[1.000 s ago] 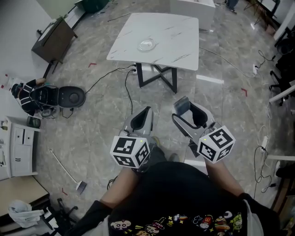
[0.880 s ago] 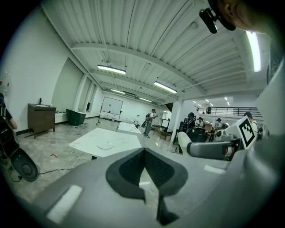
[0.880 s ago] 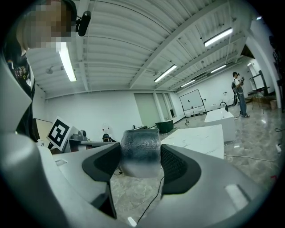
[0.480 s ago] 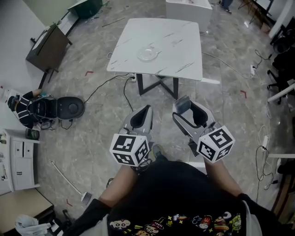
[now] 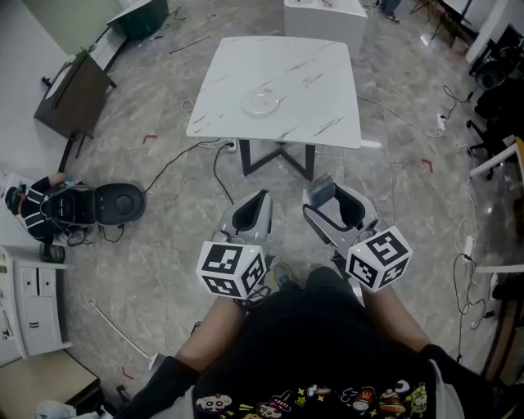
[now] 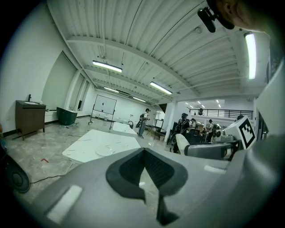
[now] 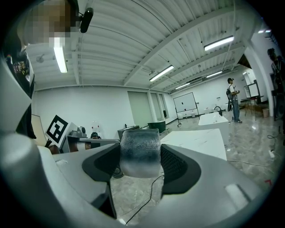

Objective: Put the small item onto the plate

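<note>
A clear glass plate (image 5: 263, 104) sits near the middle of a white marble-topped table (image 5: 319, 74), some way ahead of me; the plate (image 6: 105, 151) also shows in the left gripper view. My right gripper (image 5: 325, 199) is shut on a small grey block (image 5: 320, 188), which fills the gap between its jaws as the grey block (image 7: 140, 152) in the right gripper view. My left gripper (image 5: 252, 211) is shut with nothing in it. Both grippers are held close to my body, well short of the table.
The floor is grey marble with black cables (image 5: 192, 147) running near the table legs. A round black device (image 5: 119, 201) and a seated person (image 5: 29, 204) are at the left. A dark cabinet (image 5: 70, 94) stands far left. A white box (image 5: 323, 16) lies beyond the table.
The view has moved forward: the table and plate sit slightly lower and nearer in the frame. Both grippers keep their pose and the right one still holds the block.
</note>
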The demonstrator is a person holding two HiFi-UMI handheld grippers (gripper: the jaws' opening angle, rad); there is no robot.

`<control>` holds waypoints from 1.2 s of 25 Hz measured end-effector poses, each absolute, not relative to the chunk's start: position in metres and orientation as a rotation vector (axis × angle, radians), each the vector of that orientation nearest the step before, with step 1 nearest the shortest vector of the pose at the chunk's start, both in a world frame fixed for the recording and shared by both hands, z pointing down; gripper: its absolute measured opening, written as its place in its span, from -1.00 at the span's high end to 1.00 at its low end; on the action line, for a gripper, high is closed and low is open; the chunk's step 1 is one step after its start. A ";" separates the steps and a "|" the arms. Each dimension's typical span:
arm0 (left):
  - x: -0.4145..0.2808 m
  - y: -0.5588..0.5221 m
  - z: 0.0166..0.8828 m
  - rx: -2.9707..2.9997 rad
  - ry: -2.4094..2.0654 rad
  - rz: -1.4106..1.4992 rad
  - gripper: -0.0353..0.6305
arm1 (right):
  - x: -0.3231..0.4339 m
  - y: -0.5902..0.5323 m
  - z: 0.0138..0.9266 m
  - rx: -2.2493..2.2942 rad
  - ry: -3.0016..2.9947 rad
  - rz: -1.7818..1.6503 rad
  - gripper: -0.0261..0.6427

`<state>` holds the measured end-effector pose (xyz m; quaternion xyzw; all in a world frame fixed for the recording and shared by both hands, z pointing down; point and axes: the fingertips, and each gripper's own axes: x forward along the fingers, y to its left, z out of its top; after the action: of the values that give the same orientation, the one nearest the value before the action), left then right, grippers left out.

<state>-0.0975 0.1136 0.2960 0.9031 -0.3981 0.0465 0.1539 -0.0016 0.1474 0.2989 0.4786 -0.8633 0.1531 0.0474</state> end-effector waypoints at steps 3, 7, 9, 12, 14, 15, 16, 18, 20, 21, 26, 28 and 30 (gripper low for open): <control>-0.100 0.104 0.299 2.587 -1.140 0.138 0.89 | -0.004 0.136 0.303 1.456 -2.630 0.470 -0.02; -0.097 0.093 0.302 2.579 -1.141 0.146 0.89 | -0.004 0.124 0.306 1.445 -2.634 0.483 -0.02; -0.094 0.088 0.303 2.576 -1.144 0.151 0.89 | -0.002 0.118 0.307 1.433 -2.638 0.490 -0.02; -0.086 0.078 0.305 2.563 -1.146 0.162 0.89 | 0.003 0.108 0.309 1.412 -2.641 0.509 -0.02; -0.080 0.068 0.307 2.556 -1.151 0.168 0.89 | 0.007 0.099 0.311 1.396 -2.645 0.514 -0.02; -0.076 0.063 0.308 2.553 -1.154 0.171 0.89 | 0.011 0.094 0.312 1.388 -2.647 0.516 -0.02; -0.072 0.057 0.310 2.549 -1.158 0.174 0.89 | 0.014 0.088 0.313 1.381 -2.648 0.520 -0.02; -0.064 0.046 0.314 2.537 -1.168 0.181 0.89 | 0.023 0.077 0.317 1.368 -2.651 0.533 -0.02; -0.058 0.036 0.316 2.526 -1.182 0.186 0.89 | 0.029 0.066 0.320 1.350 -2.656 0.540 -0.02; -0.055 0.031 0.316 2.521 -1.190 0.189 0.89 | 0.032 0.060 0.320 1.340 -2.659 0.544 -0.02; -0.035 0.003 0.319 2.499 -1.216 0.206 0.89 | 0.048 0.030 0.324 1.296 -2.674 0.563 -0.02; -0.027 -0.006 0.322 2.491 -1.223 0.212 0.89 | 0.055 0.019 0.327 1.280 -2.681 0.569 -0.02; -0.020 -0.016 0.324 2.483 -1.232 0.216 0.89 | 0.061 0.009 0.330 1.267 -2.685 0.577 -0.02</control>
<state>-0.0204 -0.0162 0.3243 0.8786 -0.4359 0.0765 0.1797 0.0609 0.0087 0.3296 0.4181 -0.8863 0.1905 0.0585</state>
